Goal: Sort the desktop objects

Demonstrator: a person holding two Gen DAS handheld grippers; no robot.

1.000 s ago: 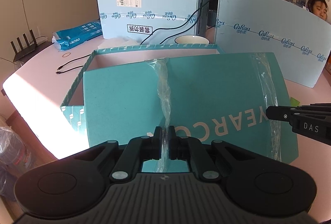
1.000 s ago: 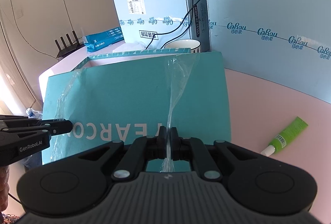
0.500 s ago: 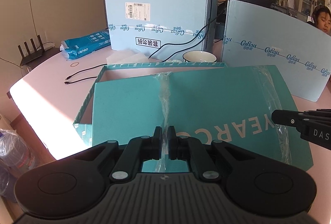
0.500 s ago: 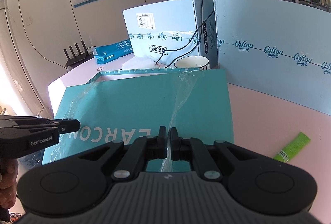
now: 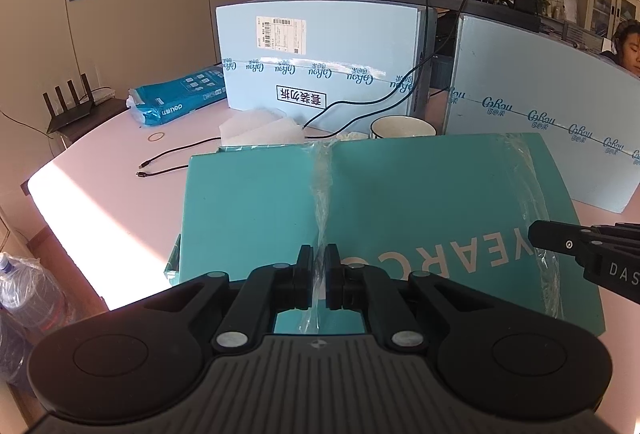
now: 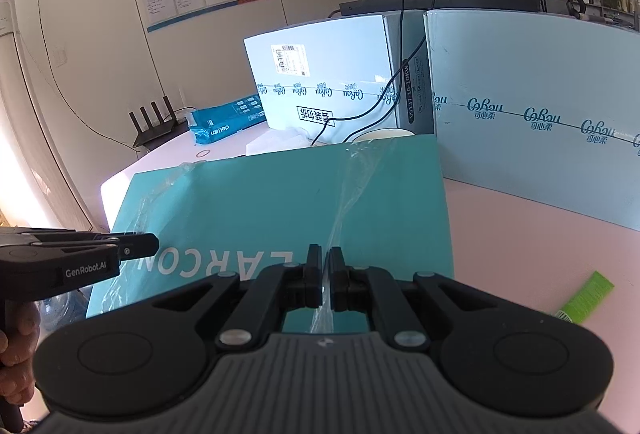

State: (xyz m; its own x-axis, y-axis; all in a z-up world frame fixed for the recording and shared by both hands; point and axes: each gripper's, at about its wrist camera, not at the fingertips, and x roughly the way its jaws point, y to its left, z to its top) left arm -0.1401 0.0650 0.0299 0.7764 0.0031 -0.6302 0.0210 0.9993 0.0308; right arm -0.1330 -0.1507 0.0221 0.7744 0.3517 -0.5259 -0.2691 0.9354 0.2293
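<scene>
A large teal box lid with white lettering and strips of clear tape fills both views; it also shows in the right wrist view. My left gripper is shut on the lid's near edge, toward its left side. My right gripper is shut on the same edge, further right. Each gripper shows in the other's view, the right one and the left one. The lid covers the teal box below; only a corner shows.
A green tube lies on the pink table to the right. A white bowl, black cables, white foam sheets, a blue packet and tall light-blue cartons stand behind. A router is far left.
Both grippers have raised the lid and carried it back over the box. The open box interior, visible earlier, is now hidden under the lid.
</scene>
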